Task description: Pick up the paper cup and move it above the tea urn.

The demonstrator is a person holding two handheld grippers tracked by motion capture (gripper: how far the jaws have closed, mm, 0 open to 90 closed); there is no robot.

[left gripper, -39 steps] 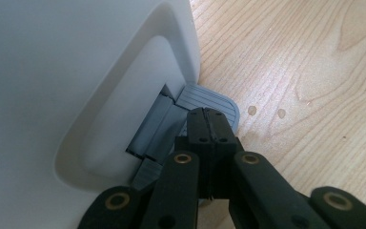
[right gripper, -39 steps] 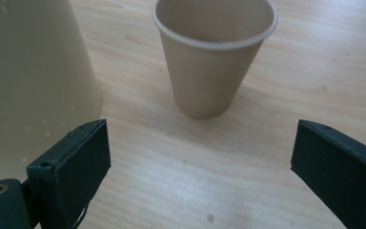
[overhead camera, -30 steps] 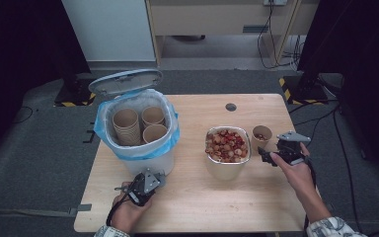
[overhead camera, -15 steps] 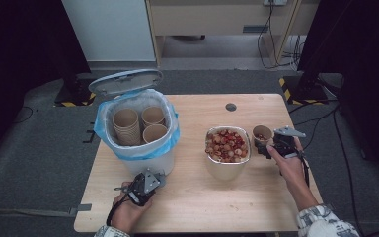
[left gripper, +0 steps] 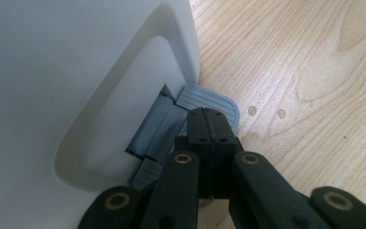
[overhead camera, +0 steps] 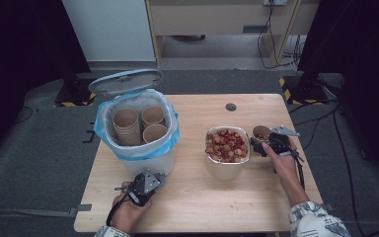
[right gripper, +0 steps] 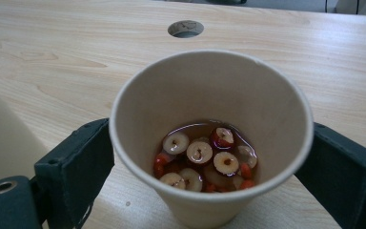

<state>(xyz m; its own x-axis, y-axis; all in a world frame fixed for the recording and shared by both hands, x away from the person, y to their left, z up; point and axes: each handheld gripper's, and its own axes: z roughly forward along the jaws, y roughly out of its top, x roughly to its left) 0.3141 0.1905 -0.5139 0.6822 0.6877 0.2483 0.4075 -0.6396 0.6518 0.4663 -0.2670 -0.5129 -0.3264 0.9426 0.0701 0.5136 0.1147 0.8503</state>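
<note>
Now: paper cup between the right jaws, bin pedal under the left

Item 1. Small tan paper cup [right gripper: 212,138], upright on the pale wooden worktop [overhead camera: 202,197], holding liquid with sliced red-and-white dried fruit [right gripper: 205,160]. It stands at the worktop's right side, just beside the square clear container of red dried fruit [overhead camera: 227,146]. The cup's axis is vertical; the jaws meet it level, one at each flank.

Item 2. Right gripper [right gripper: 205,162], in the person's right hand [overhead camera: 284,165]. Its black jaws stand wide, one on either side of the cup wall below the rim. They have just been closing, with the cup between them. The right gripper view leaves unclear whether the pads already press on the wall, so a firm hold cannot be confirmed. This is the nearer hand to the cup by far.

Item 3. Left gripper [left gripper: 208,125], in the left hand [overhead camera: 128,210] at the near left edge. Jaws fully closed, nothing between them, tips resting on the grey ribbed foot pedal [left gripper: 209,101] of the white plastic bin.

Item 4. White pedal bin with blue liner [overhead camera: 138,143], grey lid [overhead camera: 126,81] raised, stacks of paper cups [overhead camera: 140,126] inside. It lies well apart from the cup, leftward across the worktop, beyond the fruit container.
</note>
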